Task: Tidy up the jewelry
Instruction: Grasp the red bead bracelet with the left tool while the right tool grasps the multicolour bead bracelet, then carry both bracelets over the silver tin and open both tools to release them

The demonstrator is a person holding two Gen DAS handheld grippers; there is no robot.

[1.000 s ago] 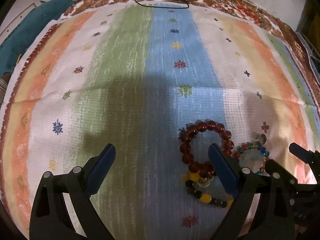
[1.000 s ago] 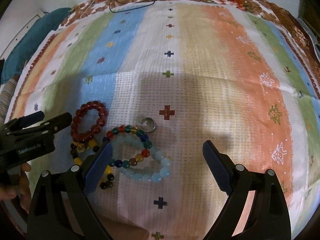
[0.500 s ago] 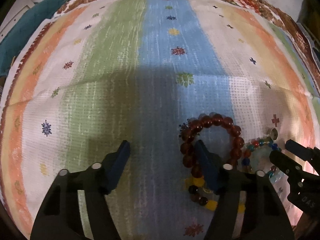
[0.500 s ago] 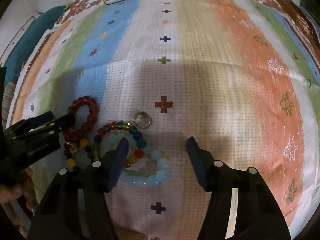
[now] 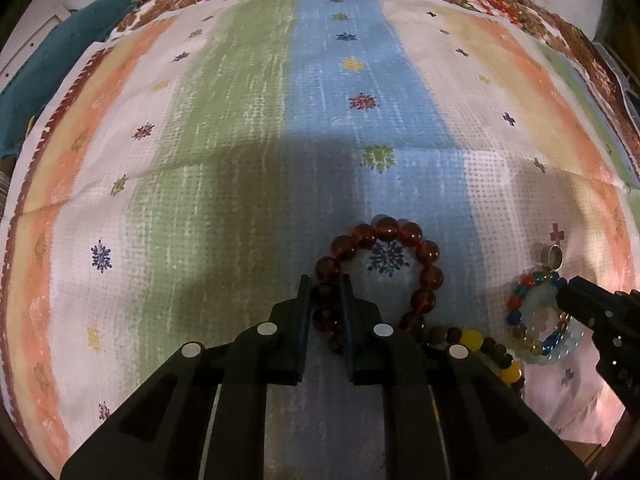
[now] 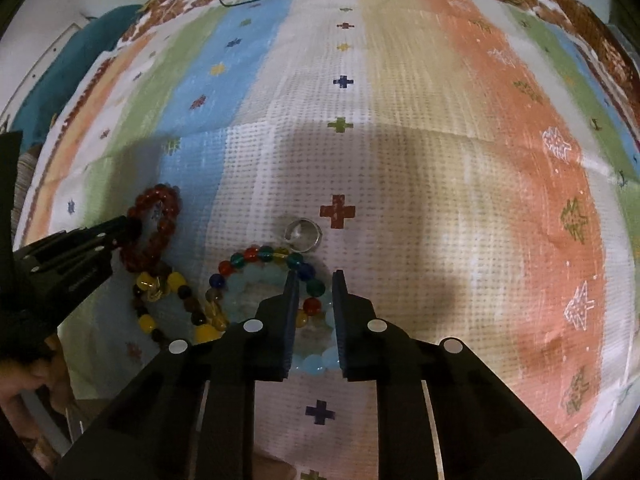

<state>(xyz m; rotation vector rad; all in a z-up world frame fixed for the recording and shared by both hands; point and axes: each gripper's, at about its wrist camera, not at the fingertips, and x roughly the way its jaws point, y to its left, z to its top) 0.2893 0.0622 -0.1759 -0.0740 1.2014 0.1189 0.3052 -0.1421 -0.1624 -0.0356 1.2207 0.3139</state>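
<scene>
Pastel-striped woven cloth [image 5: 240,128] with small star and cross motifs fills both views, a teal fabric [image 5: 44,64] at its upper left edge. The left gripper [image 5: 325,300], low in the frame's centre, is clamped on the dark red bead bracelet [image 5: 424,256], beside a yellow-and-brown bead bracelet [image 5: 472,338]. The right gripper [image 6: 314,292], jaws closing, pinches the multicoloured glass-bead bracelet [image 6: 256,255] and pale blue bead bracelet [image 6: 316,364] below a silver ring [image 6: 302,234].
</scene>
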